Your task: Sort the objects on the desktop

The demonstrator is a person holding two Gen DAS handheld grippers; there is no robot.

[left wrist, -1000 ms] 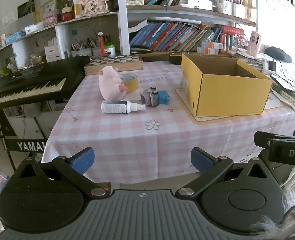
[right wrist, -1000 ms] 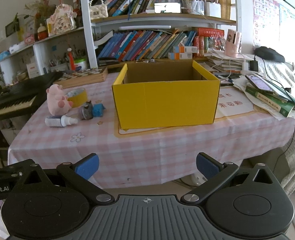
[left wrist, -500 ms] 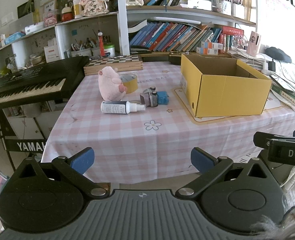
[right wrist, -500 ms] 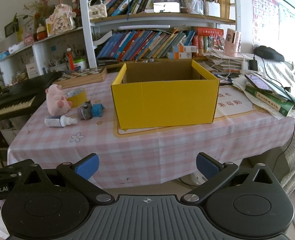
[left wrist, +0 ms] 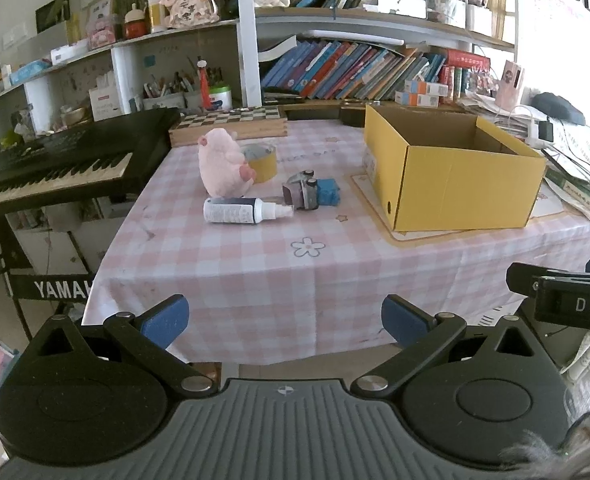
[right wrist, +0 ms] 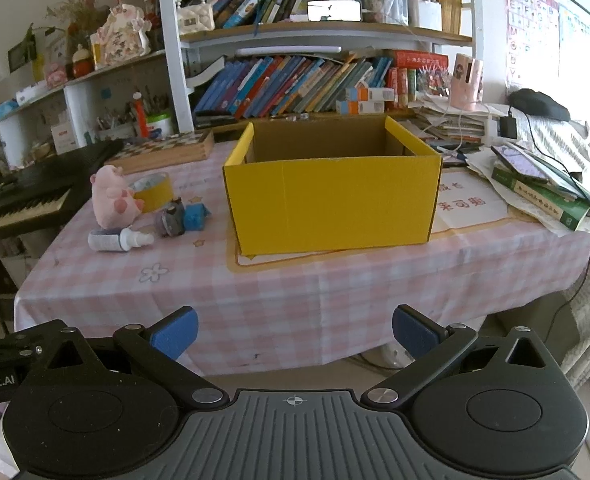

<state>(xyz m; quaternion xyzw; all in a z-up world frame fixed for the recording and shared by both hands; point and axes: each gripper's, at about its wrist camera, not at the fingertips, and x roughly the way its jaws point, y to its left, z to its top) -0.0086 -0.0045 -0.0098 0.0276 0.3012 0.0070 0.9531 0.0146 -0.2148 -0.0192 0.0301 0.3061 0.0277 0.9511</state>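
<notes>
While both spread wide and empty, left hand-held gripper (left wrist: 285,320) and right hand-held gripper (right wrist: 295,330) face the table (left wrist: 255,272).

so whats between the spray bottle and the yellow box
A grey toy and a blue toy, then bare checked tablecloth up to the yellow box; spray bottle, left wrist view.

Table (left wrist: 255,272), pink-checked cloth. Ahead-left of the left gripper (left wrist: 283,316): pink plush pig (left wrist: 223,168) upright, yellow tape roll (left wrist: 261,162) just behind it, white spray bottle (left wrist: 243,211) lying down, grey toy (left wrist: 301,195) touching blue block (left wrist: 329,194). Ahead-right: open yellow box (left wrist: 451,184) on a paper mat (left wrist: 379,204). Chessboard (left wrist: 231,124) at far edge.
</notes>
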